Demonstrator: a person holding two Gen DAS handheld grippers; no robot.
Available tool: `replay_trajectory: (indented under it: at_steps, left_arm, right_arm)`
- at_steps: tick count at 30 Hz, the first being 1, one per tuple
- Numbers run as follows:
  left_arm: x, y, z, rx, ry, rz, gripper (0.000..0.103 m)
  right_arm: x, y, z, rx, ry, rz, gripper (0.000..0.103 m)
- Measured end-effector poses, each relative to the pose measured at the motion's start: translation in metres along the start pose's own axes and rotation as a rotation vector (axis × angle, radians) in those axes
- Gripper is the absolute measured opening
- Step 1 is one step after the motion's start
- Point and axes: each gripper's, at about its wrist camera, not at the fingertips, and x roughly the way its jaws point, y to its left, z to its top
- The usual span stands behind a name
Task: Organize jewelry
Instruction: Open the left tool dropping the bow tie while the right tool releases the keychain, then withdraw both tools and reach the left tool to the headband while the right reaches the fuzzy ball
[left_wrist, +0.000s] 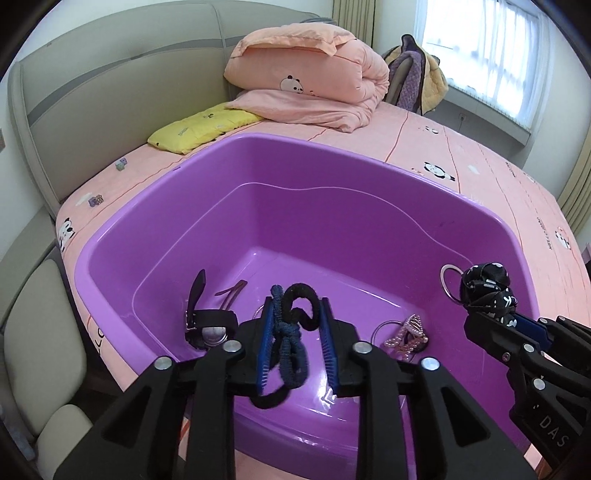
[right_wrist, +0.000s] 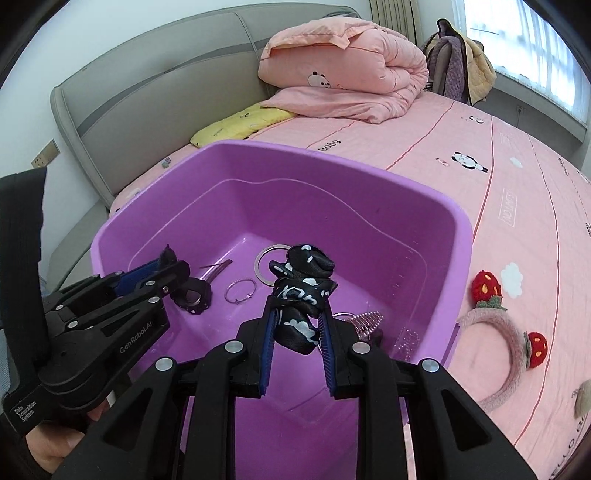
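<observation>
A purple plastic tub (left_wrist: 332, 177) (right_wrist: 424, 199) stands on the pink bed. My left gripper (left_wrist: 295, 317) (right_wrist: 164, 264) is shut on black and navy hair ties (left_wrist: 291, 332) over the tub's near side. My right gripper (right_wrist: 299, 314) (left_wrist: 480, 314) is shut on a black scrunchie with white print (right_wrist: 301, 291) (left_wrist: 487, 291), from which a silver ring (right_wrist: 269, 264) (left_wrist: 448, 280) hangs, above the tub. On the tub floor lie a black watch (left_wrist: 207, 325) (right_wrist: 192, 293), a brown hair clip (left_wrist: 231, 293), a thin silver hoop (right_wrist: 240, 290) and a pink pearl clip (left_wrist: 406, 338) (right_wrist: 364, 321).
A pink headband with red strawberries (right_wrist: 509, 332) lies on the bed right of the tub. A folded pink quilt (left_wrist: 306, 74) and a yellow pillow (left_wrist: 199, 127) sit at the grey headboard (left_wrist: 110, 81). A chair with clothes (left_wrist: 417, 70) stands by the window.
</observation>
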Motion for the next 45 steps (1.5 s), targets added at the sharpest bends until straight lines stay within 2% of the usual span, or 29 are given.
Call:
replay_trajectory:
  at_steps: [4,6,8,10,15,45]
  left_arm:
    - [0.000,0.000,-0.001,0.012,0.004,0.016,0.031]
    - [0.000,0.001,-0.001,0.013,0.006,0.018,0.042]
    - [-0.003,0.002,-0.001,0.015,-0.014,0.034,0.076]
    - [-0.007,0.004,-0.001,0.005,-0.045,0.063,0.089]
    - [-0.006,0.009,-0.001,-0.005,-0.042,0.057,0.090]
    - [-0.030,0.000,-0.005,0.004,-0.061,0.056,0.092]
  right_arm:
    - [0.005,0.002,-0.001,-0.012,0.010,-0.019,0.022]
    - [0.006,0.001,-0.001,-0.005,0.012,-0.023,0.024]
    - [0.006,0.000,-0.001,-0.001,0.008,-0.038,0.032]
    - [0.004,-0.001,-0.001,-0.001,-0.005,-0.053,0.048]
    - [0.002,0.001,-0.002,-0.023,-0.017,-0.078,0.057]
    - [-0.036,-0.019,-0.024,0.003,-0.091,-0.043,0.061]
